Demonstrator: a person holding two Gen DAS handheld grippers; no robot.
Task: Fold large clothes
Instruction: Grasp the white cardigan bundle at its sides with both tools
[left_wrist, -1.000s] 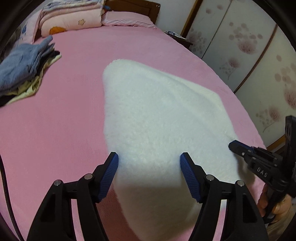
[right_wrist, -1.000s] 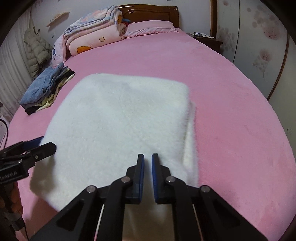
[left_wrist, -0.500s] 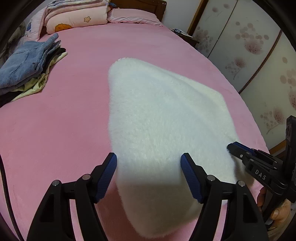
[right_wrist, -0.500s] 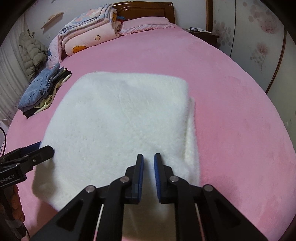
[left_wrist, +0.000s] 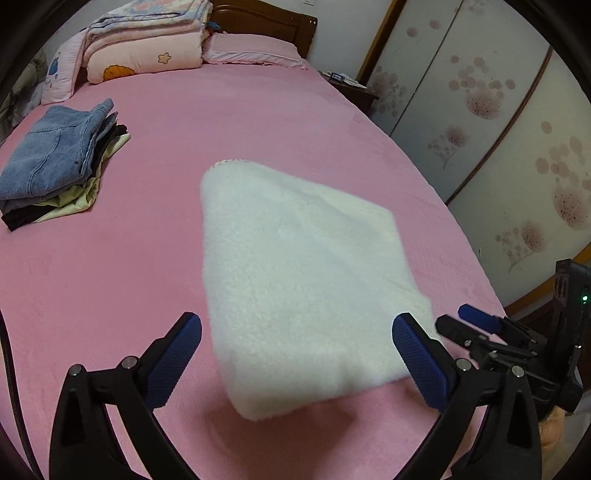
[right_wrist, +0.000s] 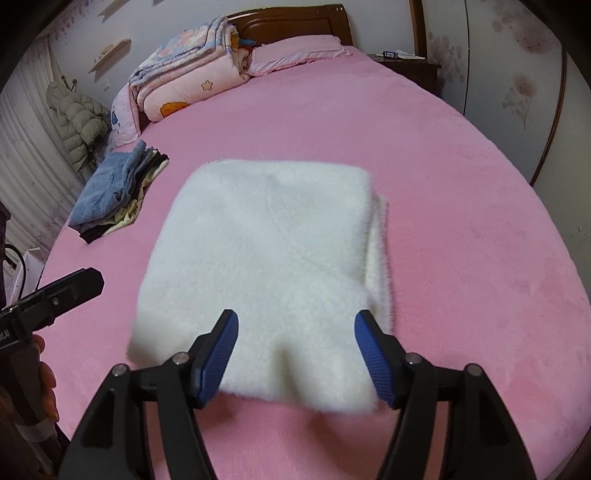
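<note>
Soft, even indoor light, faint shadows, strong fisheye bending with dark corners, slight motion blur throughout.

A folded white fleece (left_wrist: 295, 273) lies on the pink bed (left_wrist: 110, 277). The left gripper (left_wrist: 295, 354) has just opened wide; its blue fingers (left_wrist: 173, 358) straddle the fleece's near corner without pressing it. The right gripper (left_wrist: 469, 325) enters at right. Folded jeans (left_wrist: 55, 155) top a pile at left.

Hardly any lettering to read here

Only cut-off white letters, unreadable, on the black plastic left gripper (right_wrist: 51, 295) at the frame's left edge.
</note>
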